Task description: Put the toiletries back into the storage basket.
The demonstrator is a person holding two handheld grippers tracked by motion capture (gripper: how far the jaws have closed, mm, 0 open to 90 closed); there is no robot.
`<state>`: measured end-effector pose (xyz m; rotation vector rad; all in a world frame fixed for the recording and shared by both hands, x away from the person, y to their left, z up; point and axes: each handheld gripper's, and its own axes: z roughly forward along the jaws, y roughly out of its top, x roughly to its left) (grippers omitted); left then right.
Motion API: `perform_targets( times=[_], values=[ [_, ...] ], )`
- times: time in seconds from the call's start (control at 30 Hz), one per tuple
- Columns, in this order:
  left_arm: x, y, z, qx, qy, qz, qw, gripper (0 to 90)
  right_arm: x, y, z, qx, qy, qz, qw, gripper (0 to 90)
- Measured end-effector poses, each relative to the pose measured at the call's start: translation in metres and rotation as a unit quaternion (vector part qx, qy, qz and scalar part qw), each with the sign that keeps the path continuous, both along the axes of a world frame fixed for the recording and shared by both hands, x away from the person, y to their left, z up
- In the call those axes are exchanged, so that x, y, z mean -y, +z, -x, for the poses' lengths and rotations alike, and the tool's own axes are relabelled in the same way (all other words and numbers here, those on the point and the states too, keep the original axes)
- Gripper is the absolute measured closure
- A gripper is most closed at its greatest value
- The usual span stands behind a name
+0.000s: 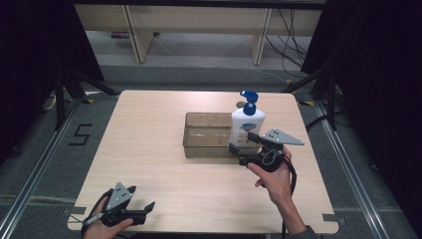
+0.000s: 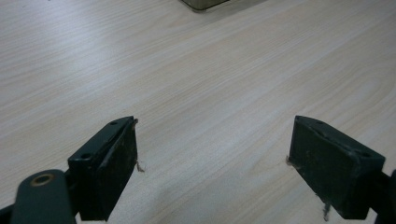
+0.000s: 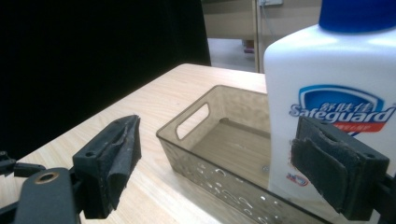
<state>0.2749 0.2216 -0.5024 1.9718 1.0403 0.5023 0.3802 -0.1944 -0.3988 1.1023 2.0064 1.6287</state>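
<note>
Nearest the person, the left gripper (image 1: 142, 197) rests at the table's (image 1: 149, 149) front edge with its jaws spread wide over bare wood. Further in, the right gripper (image 1: 242, 147) has its jaws wide apart, clamped on nothing. Right beside its right jaw stands the white soap bottle (image 3: 327, 107), upright inside the clear bin (image 1: 199, 134) just ahead

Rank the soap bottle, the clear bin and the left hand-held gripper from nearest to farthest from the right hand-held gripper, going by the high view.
From the right hand-held gripper:
1. Soap bottle: right at its jaws, standing in the bin's right end.
2. Bin: just beyond, stretching away to the left.
3. Left hand-held gripper: far off at the table's near-left corner.
</note>
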Motion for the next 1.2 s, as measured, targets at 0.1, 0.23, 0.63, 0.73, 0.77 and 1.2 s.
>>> perform_targets(
  times=[0.1,0.23,0.63,0.73,0.77,1.2],
  values=[
    [0.000,-0.001,0.000,0.002,0.000,0.003,1.0000,14.8,-0.001,-0.003,0.002,-0.005,0.006,-0.002,1.0000,16.0],
    [0.000,-0.001,0.000,0.001,0.001,0.002,1.0000,14.8,0.000,-0.004,0.003,0.000,0.006,0.000,1.0000,16.0],
    [0.000,-0.001,0.000,0.001,0.000,0.002,1.0000,14.8,0.002,-0.012,0.008,-0.007,0.005,0.006,0.9999,15.8],
    [0.000,0.000,0.000,-0.001,0.001,-0.001,1.0000,14.8,0.001,-0.015,0.010,-0.020,0.009,0.003,0.9998,15.9],
    [0.001,-0.001,0.000,0.001,0.001,0.006,1.0000,14.8,0.001,-0.016,0.010,-0.016,0.011,0.002,0.9998,15.9],
    [0.002,-0.001,0.000,0.002,0.002,0.005,1.0000,14.8,0.006,-0.021,0.016,-0.022,0.009,0.001,0.9997,15.9]
  ],
)
